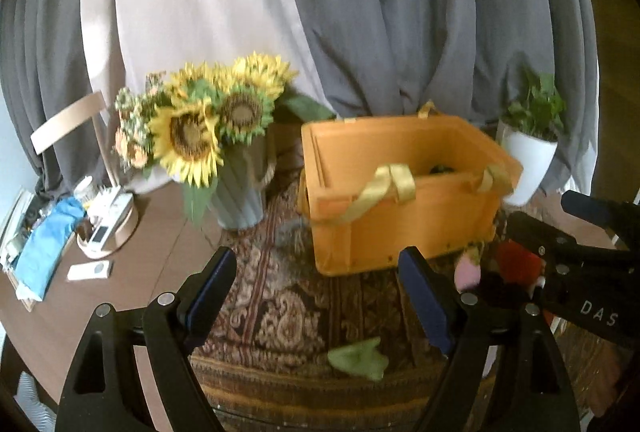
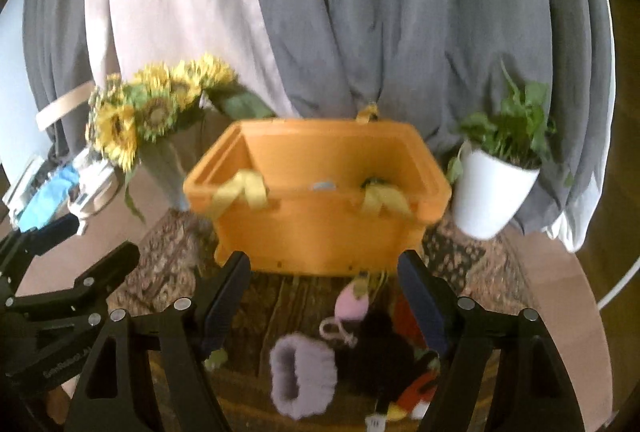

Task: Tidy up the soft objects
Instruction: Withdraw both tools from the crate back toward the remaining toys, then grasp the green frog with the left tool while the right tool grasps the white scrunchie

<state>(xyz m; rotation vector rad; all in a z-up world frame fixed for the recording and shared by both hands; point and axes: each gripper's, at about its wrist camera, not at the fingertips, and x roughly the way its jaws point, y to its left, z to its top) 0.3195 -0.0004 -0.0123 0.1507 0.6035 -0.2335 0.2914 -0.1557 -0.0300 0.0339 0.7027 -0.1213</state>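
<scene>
Heavily motion-blurred in both views, so small details stay unreadable. Inside the orange storage bin [image 2: 320, 220], only a dark lump near the right yellow strap handle [image 2: 380, 198] and a pale grey-blue shape beside it; cannot tell what either is. Far wall of the bin hidden in part by its own near rim. Stands upright on a patterned runner [image 1: 288, 308] that covers the middle of the round desk [image 1: 160, 244].

Left hand-held gripper [image 1: 320, 296]: jaws spread wide, nothing between them, above the runner in front of the bin. Green soft piece [image 1: 358, 358] on the runner below it, shape unclear. Right hand-held gripper [image 2: 324, 304]: also spread wide and holding nothing, over a cluster of soft objects just in front of the bin: a lilac fuzzy scrunchie [image 2: 302, 380], a pink plush with a cord loop [image 2: 352, 306], a black furry toy [image 2: 380, 352] partly covering a red and yellow plush [image 2: 412, 392] cut off by the right finger. A white tag at the bottom edge, illegible.

Left of the bin, sunflowers [image 1: 208, 120] in a ribbed grey vase [image 1: 240, 200]. Right of it, a leafy plant in a white pot [image 2: 490, 192]. At the desk's far left, a tray of clutter with a blue cloth [image 1: 44, 248], contents hard to make out. Grey and pale curtains [image 1: 320, 12] behind everything.
</scene>
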